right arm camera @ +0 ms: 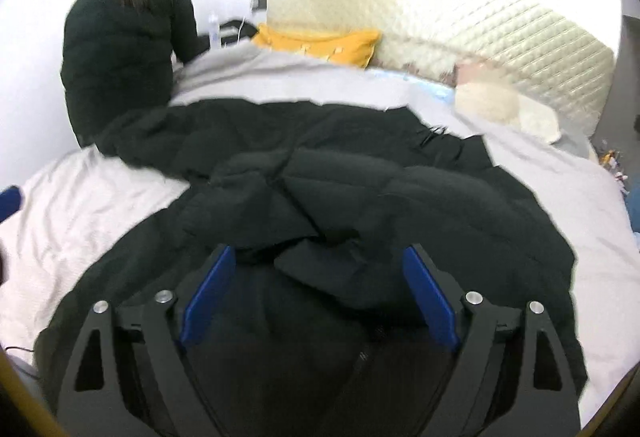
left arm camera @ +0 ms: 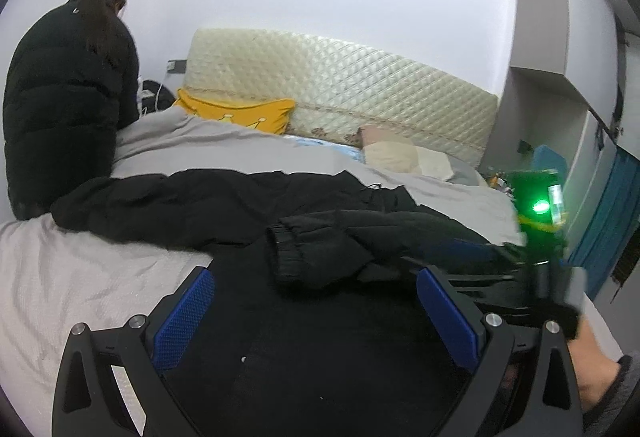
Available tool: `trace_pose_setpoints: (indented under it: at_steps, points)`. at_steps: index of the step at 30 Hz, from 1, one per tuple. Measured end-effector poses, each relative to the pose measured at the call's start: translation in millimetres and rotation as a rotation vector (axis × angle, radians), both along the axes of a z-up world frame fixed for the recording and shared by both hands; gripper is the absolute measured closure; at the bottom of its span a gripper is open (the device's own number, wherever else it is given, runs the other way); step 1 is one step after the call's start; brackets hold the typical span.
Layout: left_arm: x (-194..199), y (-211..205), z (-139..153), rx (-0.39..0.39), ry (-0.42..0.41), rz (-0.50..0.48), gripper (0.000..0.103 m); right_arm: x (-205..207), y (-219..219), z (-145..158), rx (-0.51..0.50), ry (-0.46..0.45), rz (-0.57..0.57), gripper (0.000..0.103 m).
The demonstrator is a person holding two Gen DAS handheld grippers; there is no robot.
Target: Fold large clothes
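A big black puffer coat of quilted, matte fabric lies spread across the bed, on pale grey bedding that wrinkles around it. It is rumpled rather than flat: from my right wrist view the near part is heaped in soft folds, with one flap turned over on itself just ahead of my pads, and a long dark stretch runs away toward the far left edge of the bed. From my left wrist view a sleeve with a gathered elastic cuff lies folded across the body of the coat, its opening facing left.

My right gripper has its jaws spread wide, released, the blue ribbed pads standing either side of the crumpled flap without pressing it. My left gripper likewise has its jaws wide apart, holding nothing; black cloth fills the space below and between them.

Beyond the coat, a mustard-yellow cushion leans against a cream quilted headboard. A person in a black padded jacket sits at the far left edge of the bed, back turned.
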State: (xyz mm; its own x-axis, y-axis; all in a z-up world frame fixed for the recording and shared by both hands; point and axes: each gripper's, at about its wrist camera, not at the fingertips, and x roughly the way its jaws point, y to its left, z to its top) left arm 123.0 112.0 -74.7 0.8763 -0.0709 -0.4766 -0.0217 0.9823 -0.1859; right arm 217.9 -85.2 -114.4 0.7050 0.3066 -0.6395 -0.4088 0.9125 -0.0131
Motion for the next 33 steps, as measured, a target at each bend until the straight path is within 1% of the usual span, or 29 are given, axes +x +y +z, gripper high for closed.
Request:
trace_pose_setpoints:
  at_steps: [3,6,8,10,13,16,20,22,23,25,26,28,31,33]
  points:
    - [-11,-9,5,0.005,0.003,-0.034,0.001,-32,-32,22,0.074,-0.044,-0.071,0.016]
    - [-27,-16,10,0.009,-0.017,-0.053,0.001,-79,-70,41,0.14,-0.089,-0.181,0.016]
    - [-38,-22,12,0.02,-0.024,-0.067,0.001,-109,-87,49,0.146,-0.125,-0.218,0.016]
    - [-49,-30,12,0.027,-0.027,-0.086,0.001,-146,-102,55,0.13,-0.164,-0.252,0.016]
    - [-60,-37,12,0.045,-0.03,-0.098,0.001,-195,-122,58,0.132,-0.202,-0.302,0.014]
    - [-69,-47,15,0.056,-0.033,-0.115,0.001,-231,-135,56,0.14,-0.221,-0.349,0.01]
    - [-71,-49,18,0.056,-0.035,-0.124,0.001,-265,-147,53,0.165,-0.238,-0.394,0.0]
    - [-68,-43,20,0.042,-0.024,-0.126,0.001,-272,-150,48,0.172,-0.236,-0.402,0.0]
    - [-64,-36,23,0.013,-0.012,-0.127,0.001,-271,-150,44,0.172,-0.224,-0.401,0.0]
    - [-52,-11,31,-0.072,0.017,-0.123,0.001,-268,-151,39,0.163,-0.21,-0.394,0.0]
    - [-47,-1,35,-0.096,0.029,-0.117,0.001,-267,-150,37,0.157,-0.206,-0.389,0.0]
    - [-35,24,46,-0.112,0.051,-0.092,0.001,-264,-147,31,0.151,-0.193,-0.384,0.0]
    - [-13,84,70,-0.128,0.057,-0.017,0.001,-257,-145,21,0.15,-0.156,-0.38,0.0]
    - [1,121,77,-0.126,0.065,0.032,0.001,-253,-142,14,0.148,-0.129,-0.381,0.0]
